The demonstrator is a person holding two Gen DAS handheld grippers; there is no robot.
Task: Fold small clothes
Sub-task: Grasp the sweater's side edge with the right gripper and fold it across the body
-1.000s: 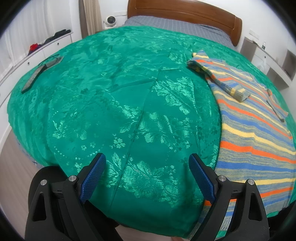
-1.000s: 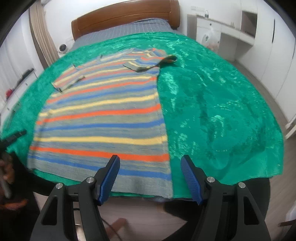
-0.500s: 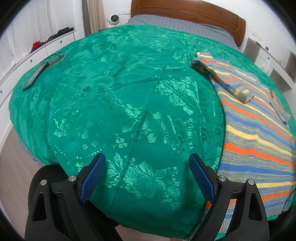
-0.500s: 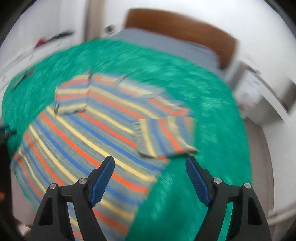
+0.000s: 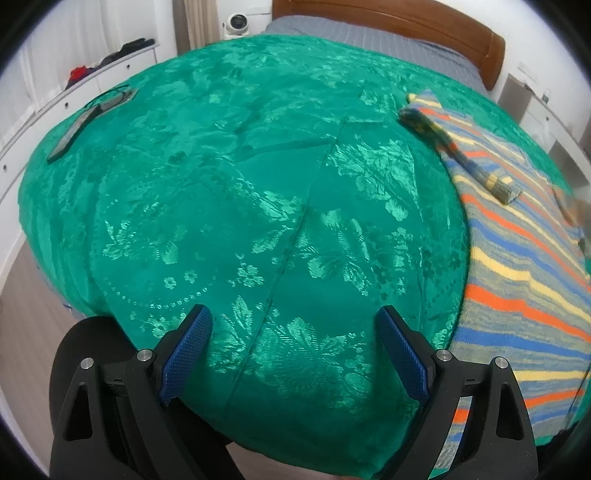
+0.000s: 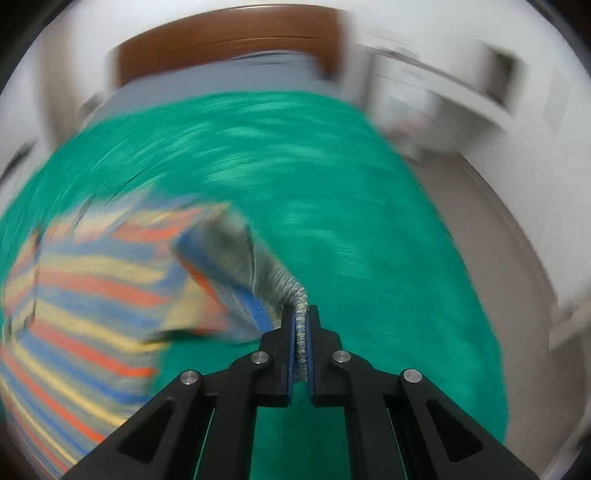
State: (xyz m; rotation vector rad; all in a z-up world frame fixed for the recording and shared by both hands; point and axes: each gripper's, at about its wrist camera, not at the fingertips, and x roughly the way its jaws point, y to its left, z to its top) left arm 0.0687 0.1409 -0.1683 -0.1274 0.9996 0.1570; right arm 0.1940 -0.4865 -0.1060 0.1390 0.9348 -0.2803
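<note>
The right gripper (image 6: 301, 314) has its jaws pressed together on a grey ribbed edge of the striped sweater (image 6: 85, 295), pinching the knit between the blue pads (image 6: 291, 332). From the pinch the fabric rises and runs off to the left, where the rest of the garment spreads in orange, yellow and blue bands over the green bedspread (image 6: 332, 203). This view is heavily smeared, so finer detail of the cloth is hard to make out, and whether the held part is a sleeve cuff or a hem cannot be told.

The left gripper (image 5: 293, 321) hangs with its jaws wide apart, holding nothing, over the near edge of the green bedspread (image 5: 240, 184). The striped sweater (image 5: 517, 266) lies well to its right, flat on the bed, with one sleeve folded back across the body.

The left wrist view alone is sharp, and it shows a dark flat device (image 5: 74, 129) with a cable near the bed's left edge, a white dresser (image 5: 92, 85) beyond it, a small white camera (image 5: 236, 24) and the wooden headboard (image 5: 424, 26). The right wrist view alone shows the grip itself.
</note>
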